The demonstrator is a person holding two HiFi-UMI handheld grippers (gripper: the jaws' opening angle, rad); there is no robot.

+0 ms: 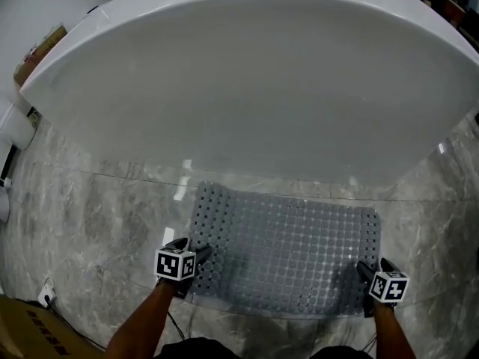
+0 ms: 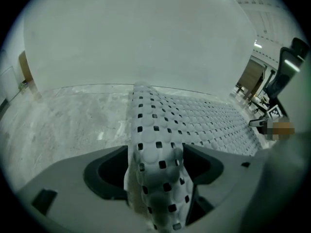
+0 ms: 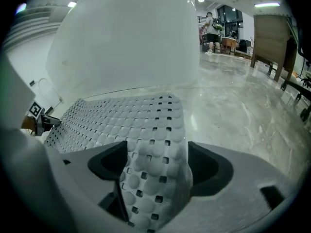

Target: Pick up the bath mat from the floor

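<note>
The grey perforated bath mat (image 1: 288, 249) lies spread flat on the marble floor in front of the white bathtub (image 1: 247, 73). My left gripper (image 1: 196, 256) is at the mat's near left corner and my right gripper (image 1: 364, 271) at its near right corner. In the left gripper view the mat's edge (image 2: 155, 130) runs up between the wide-set jaws of the left gripper (image 2: 155, 169), with a gap at the left jaw. In the right gripper view a strip of the mat (image 3: 155, 130) likewise lies loose between the spread jaws of the right gripper (image 3: 158, 166).
The tub's curved wall rises right behind the mat. A cardboard box (image 1: 22, 327) and a cable with a socket (image 1: 46, 296) sit at the lower left. In the right gripper view, wooden furniture (image 3: 272, 38) and a person (image 3: 212, 30) stand far off.
</note>
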